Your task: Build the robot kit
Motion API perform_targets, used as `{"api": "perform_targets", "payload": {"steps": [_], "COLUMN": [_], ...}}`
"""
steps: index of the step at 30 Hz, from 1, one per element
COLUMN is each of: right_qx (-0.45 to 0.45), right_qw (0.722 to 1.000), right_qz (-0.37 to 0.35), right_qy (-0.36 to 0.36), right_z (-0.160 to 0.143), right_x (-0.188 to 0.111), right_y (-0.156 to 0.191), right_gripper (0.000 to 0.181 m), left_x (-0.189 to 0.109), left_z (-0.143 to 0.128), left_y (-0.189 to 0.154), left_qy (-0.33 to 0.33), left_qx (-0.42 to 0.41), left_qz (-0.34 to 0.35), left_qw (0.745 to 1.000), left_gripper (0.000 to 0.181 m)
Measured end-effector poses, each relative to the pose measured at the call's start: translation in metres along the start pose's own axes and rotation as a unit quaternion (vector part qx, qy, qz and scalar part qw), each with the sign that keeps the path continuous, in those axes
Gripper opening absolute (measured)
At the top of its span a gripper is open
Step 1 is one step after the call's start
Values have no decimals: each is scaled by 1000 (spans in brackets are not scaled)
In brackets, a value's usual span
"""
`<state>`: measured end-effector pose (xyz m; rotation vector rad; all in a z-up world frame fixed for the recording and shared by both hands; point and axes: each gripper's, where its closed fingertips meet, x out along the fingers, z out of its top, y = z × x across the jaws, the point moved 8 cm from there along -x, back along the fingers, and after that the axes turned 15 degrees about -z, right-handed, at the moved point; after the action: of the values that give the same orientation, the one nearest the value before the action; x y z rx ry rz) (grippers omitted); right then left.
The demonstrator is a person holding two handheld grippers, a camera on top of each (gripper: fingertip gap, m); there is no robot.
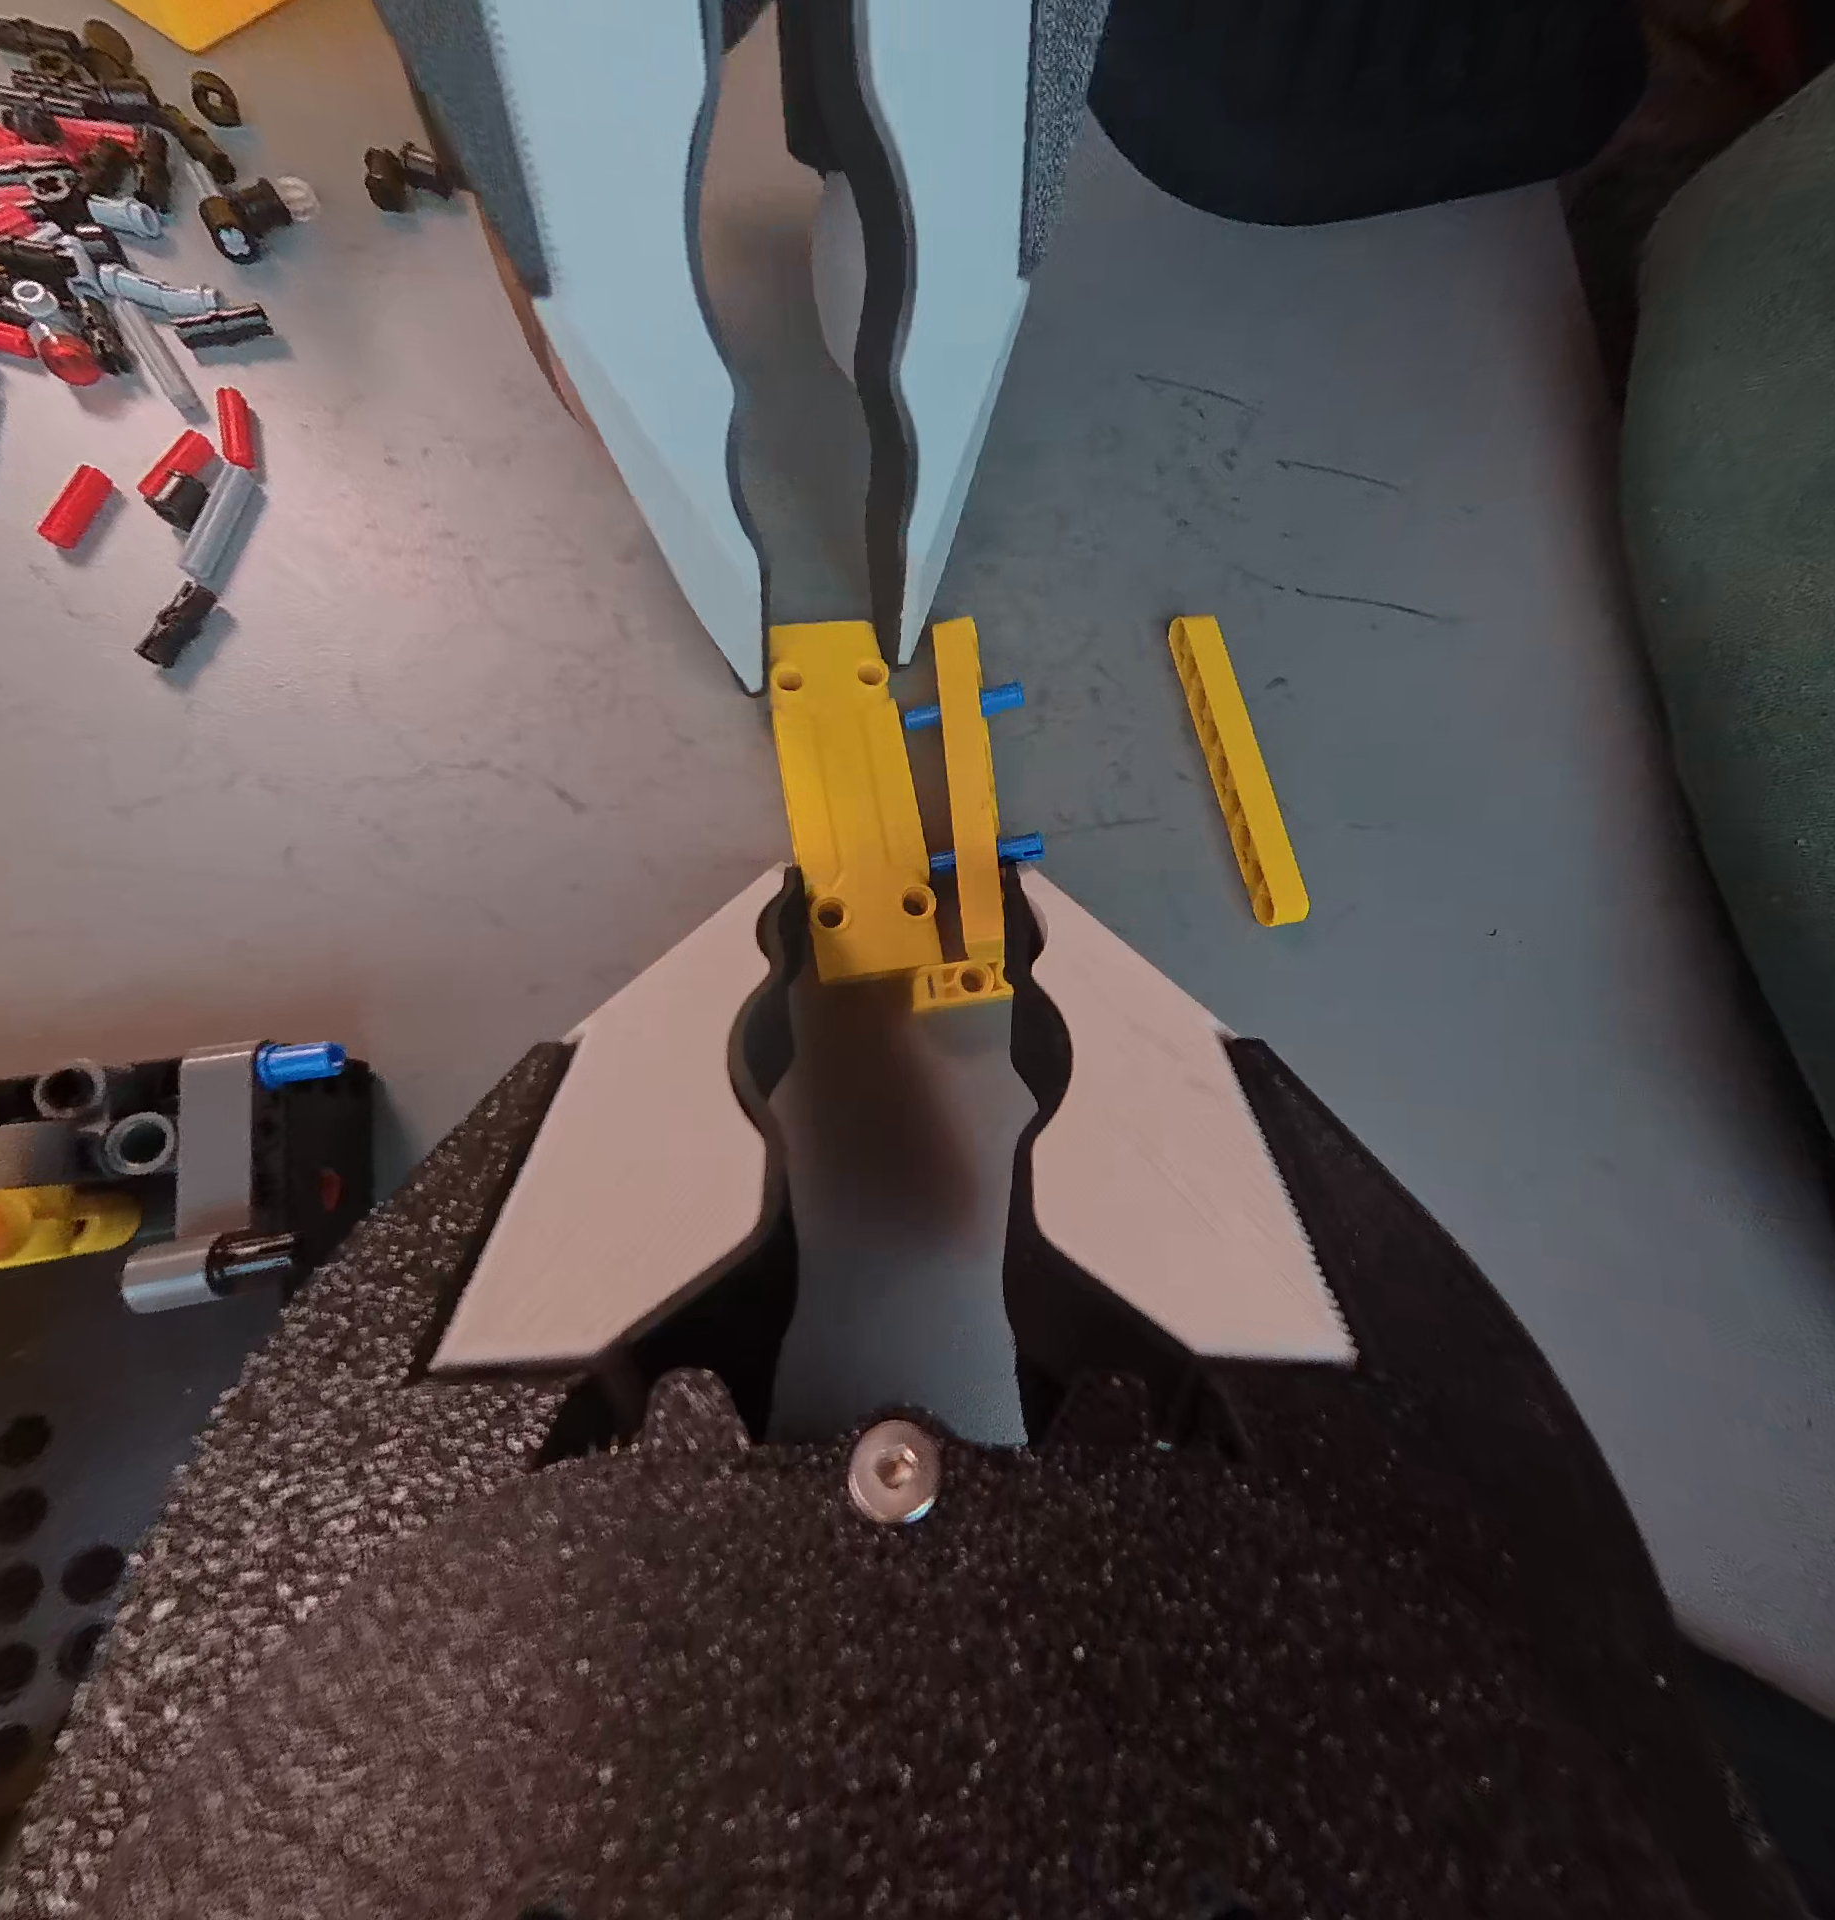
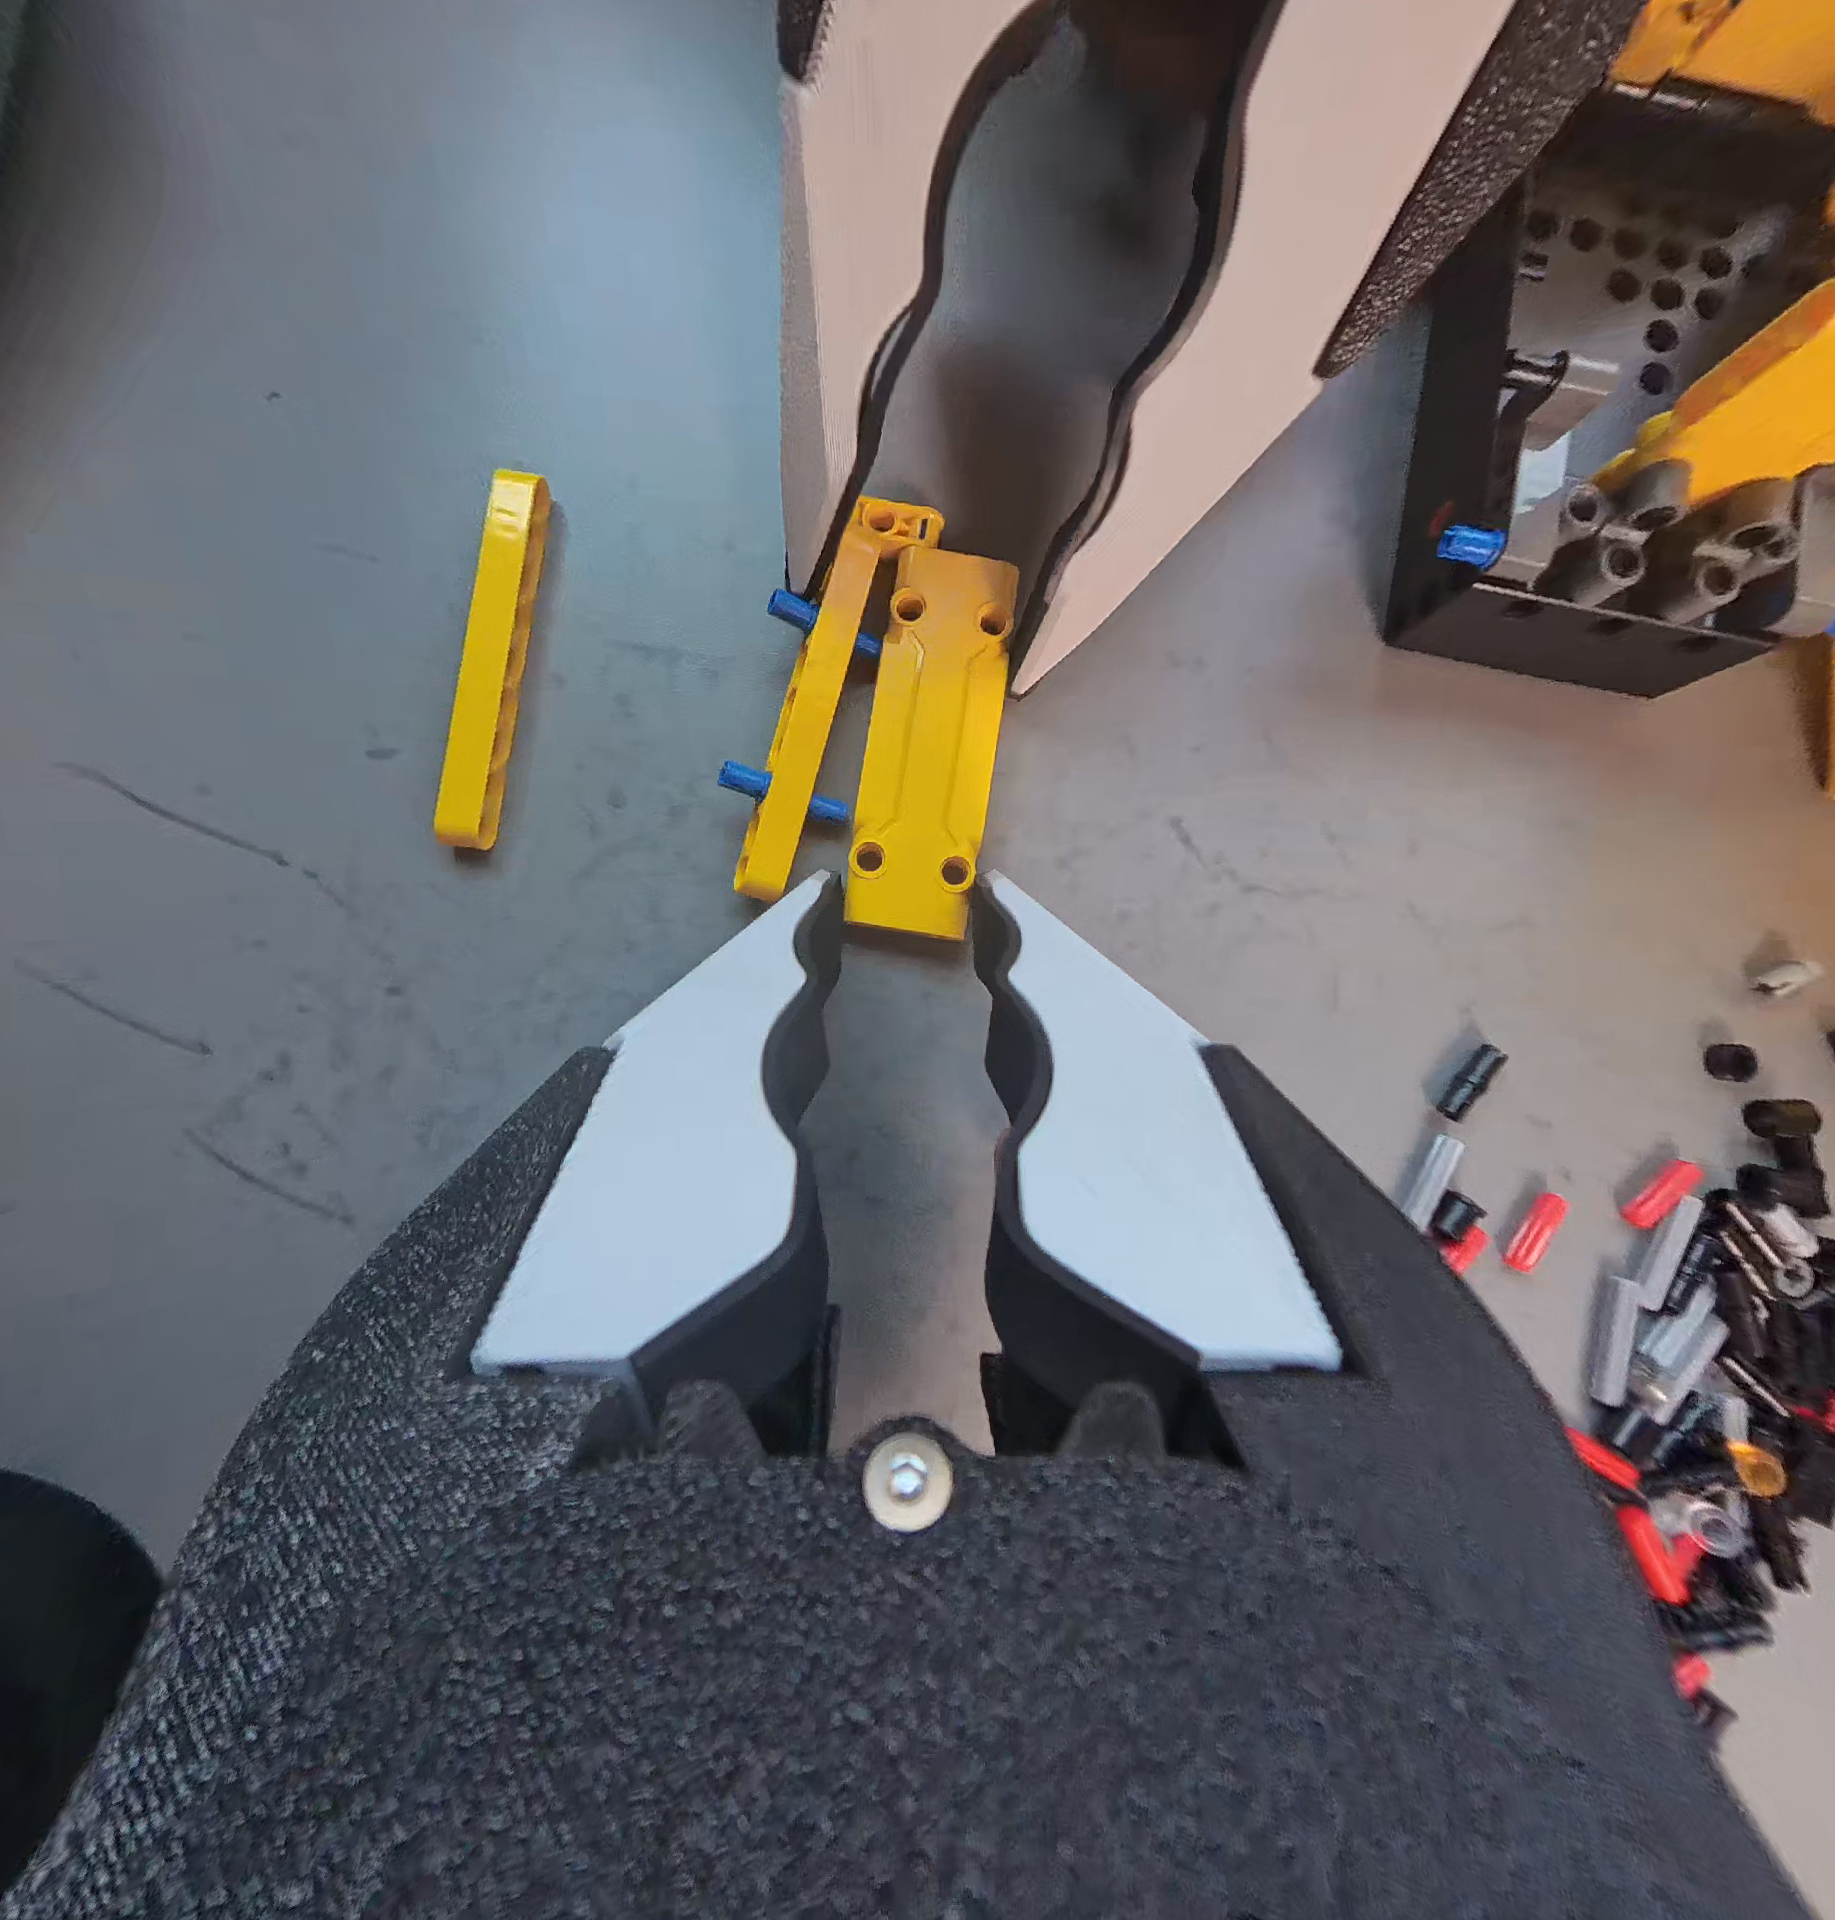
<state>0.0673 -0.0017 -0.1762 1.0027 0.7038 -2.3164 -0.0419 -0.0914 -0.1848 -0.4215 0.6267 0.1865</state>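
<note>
A flat yellow plastic panel with 4 holes (image 1: 859, 800) lies on the grey table (image 1: 373, 790), joined by 2 blue pins (image 1: 1017, 847) to a yellow beam (image 1: 967, 769). The left gripper (image 1: 905, 883) grasps both at one end; the right gripper (image 2: 908, 883) clasps the panel's other end. A loose yellow beam (image 1: 1237, 769) lies nearby.

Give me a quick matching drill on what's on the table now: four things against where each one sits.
Things:
1. yellow panel
2. loose yellow beam
3. pile of small red, black and grey parts
4. black and yellow model

Places:
A. lying alone on the table, apart from both tools
B. heaped at the right edge of the right wrist view
C. between the tips of the right tool and the left tool, one at each end
D. upper right corner of the right wrist view

Pairs: 1-C, 2-A, 3-B, 4-D
</note>
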Motion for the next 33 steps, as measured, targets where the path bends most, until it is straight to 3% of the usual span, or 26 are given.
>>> {"api": "perform_targets", "payload": {"steps": [5, 8, 12, 15, 19, 24, 26, 28, 31, 33], "right_qx": [47, 121, 243, 314, 370, 380, 372, 336, 190, 93], "right_qw": [998, 991, 963, 935, 900, 884, 898, 926, 977, 991], "right_qz": [24, 50, 113, 163, 221, 247, 195, 98, -46, -95], "right_qy": [20, 17, 6, -1, -69, -114, -129, -143, -88, -32], "right_z": [1, -2, -7, -10, -3, 12, 14, 15, 22, 30], "right_x": [2, 1, -1, -2, -9, -13, -19, -32, -45, -35], "right_y": [-4, -7, -11, -12, -13, -8, -13, -19, 0, 23], "right_gripper": [23, 23, 23, 23, 23, 23, 23, 22, 22, 21], "left_x": [-1, -11, -26, -26, -23, -28, -32, -39, -47, -47], "left_z": [-1, -1, 0, -3, 2, 19, 18, 14, -1, -7], "left_y": [-5, -10, -21, -22, -24, -37, -36, -30, -17, -12], "left_qy": [0, -27, -60, -39, -32, -76, -67, -82, -72, -58], "left_qx": [10, 24, 66, 106, 155, 224, 197, 138, 61, 40], "left_qz": [-1, 3, 29, 80, 134, 181, 169, 153, 131, 123], "left_qw": [1000, 999, 996, 990, 978, 955, 963, 975, 987, 990], "left_gripper": [45, 51, 50, 49, 45, 16, 10, 6, 6, 6]}}
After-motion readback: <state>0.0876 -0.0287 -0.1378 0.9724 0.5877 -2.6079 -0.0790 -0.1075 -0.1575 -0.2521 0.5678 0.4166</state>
